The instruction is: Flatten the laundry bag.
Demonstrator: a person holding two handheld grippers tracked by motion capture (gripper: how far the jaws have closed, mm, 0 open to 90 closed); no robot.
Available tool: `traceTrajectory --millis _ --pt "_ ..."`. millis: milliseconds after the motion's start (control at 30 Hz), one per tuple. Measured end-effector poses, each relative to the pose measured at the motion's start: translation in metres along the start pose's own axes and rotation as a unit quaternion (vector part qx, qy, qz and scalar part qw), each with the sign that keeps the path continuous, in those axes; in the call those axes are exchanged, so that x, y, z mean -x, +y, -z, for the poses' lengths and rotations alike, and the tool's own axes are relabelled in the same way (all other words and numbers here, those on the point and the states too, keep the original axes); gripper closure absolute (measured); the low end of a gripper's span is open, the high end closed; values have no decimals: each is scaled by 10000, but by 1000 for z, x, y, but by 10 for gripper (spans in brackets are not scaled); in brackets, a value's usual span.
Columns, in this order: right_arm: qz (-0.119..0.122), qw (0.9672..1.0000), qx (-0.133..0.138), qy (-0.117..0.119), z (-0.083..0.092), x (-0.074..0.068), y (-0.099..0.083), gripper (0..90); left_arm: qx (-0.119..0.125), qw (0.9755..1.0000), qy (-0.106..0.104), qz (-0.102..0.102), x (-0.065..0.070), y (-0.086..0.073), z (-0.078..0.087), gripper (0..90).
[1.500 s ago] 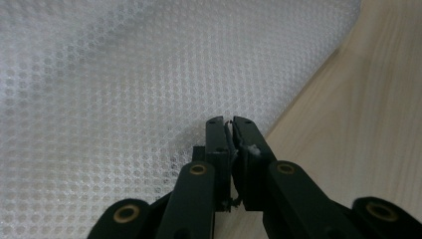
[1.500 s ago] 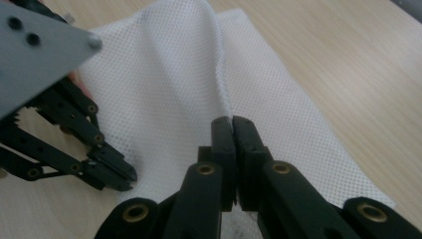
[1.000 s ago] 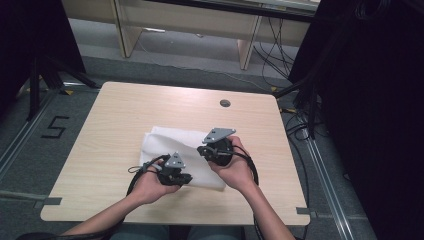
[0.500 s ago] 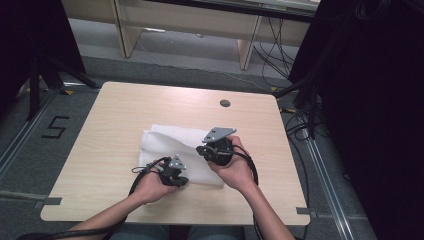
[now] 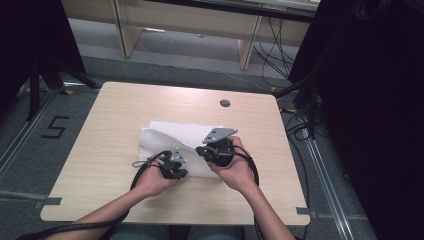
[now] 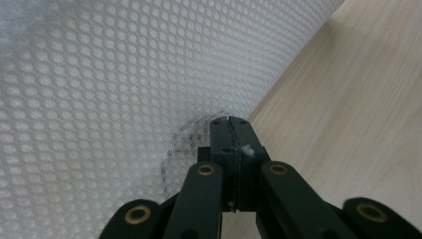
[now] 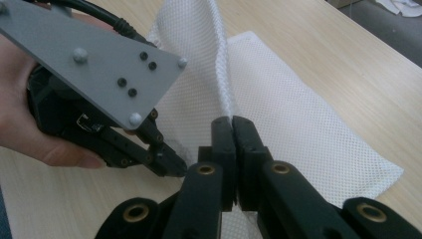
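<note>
A white mesh cloth [image 5: 175, 131] lies on the wooden table [image 5: 115, 115] in front of the person. My left gripper [image 5: 181, 170] is at the cloth's near edge. In the left gripper view its jaws [image 6: 230, 122] are shut, with the mesh [image 6: 124, 74] puckered at the tips and a white shred between them. My right gripper [image 5: 200, 150], with its grey plate on top, is just right of it. Its jaws [image 7: 232, 122] are shut on a fold of the mesh [image 7: 298, 114] that rises above the tips. The left gripper [image 7: 174, 168] shows there too, close beside them.
A round cable hole [image 5: 225, 103] is near the table's far edge. Bare wood surrounds the cloth on all sides. Beyond the table stand a wooden shelf unit [image 5: 200, 20] and loose cables [image 5: 300, 125] on the floor at the right. A "5" is taped on the floor [image 5: 55, 127] at the left.
My left hand has sunk a little and shifted slightly along the cloth's near edge. The right hand has kept still with the fold.
</note>
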State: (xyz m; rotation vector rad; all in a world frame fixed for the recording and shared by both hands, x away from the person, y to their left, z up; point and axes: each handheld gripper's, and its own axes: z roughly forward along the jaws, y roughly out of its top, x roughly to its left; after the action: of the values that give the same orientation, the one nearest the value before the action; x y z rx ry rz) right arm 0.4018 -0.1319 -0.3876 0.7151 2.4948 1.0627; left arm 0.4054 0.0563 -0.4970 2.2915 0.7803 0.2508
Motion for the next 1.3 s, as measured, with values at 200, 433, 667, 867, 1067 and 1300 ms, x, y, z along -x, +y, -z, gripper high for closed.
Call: traceTrajectory --millis 200,433,667,867,1067,1300 --pt "-12 10000 -7 70 4 0 2 899 18 9997 -33 243 -3 0 -7 895" --pt "-23 9999 71 94 3 -4 3 899 -69 9999 -12 78 -16 4 -9 892" --pt "78 9998 95 122 4 -8 4 900 -126 9999 52 69 -18 -5 3 881" --pt "257 9995 78 169 4 -12 3 900 66 9996 121 250 -19 -21 21 882" --pt "185 9994 -65 271 7 -16 -1 900 202 9987 312 346 -37 -43 63 871" --pt "120 9996 -92 258 10 -19 -8 900 287 9946 628 771 -59 -81 101 859"
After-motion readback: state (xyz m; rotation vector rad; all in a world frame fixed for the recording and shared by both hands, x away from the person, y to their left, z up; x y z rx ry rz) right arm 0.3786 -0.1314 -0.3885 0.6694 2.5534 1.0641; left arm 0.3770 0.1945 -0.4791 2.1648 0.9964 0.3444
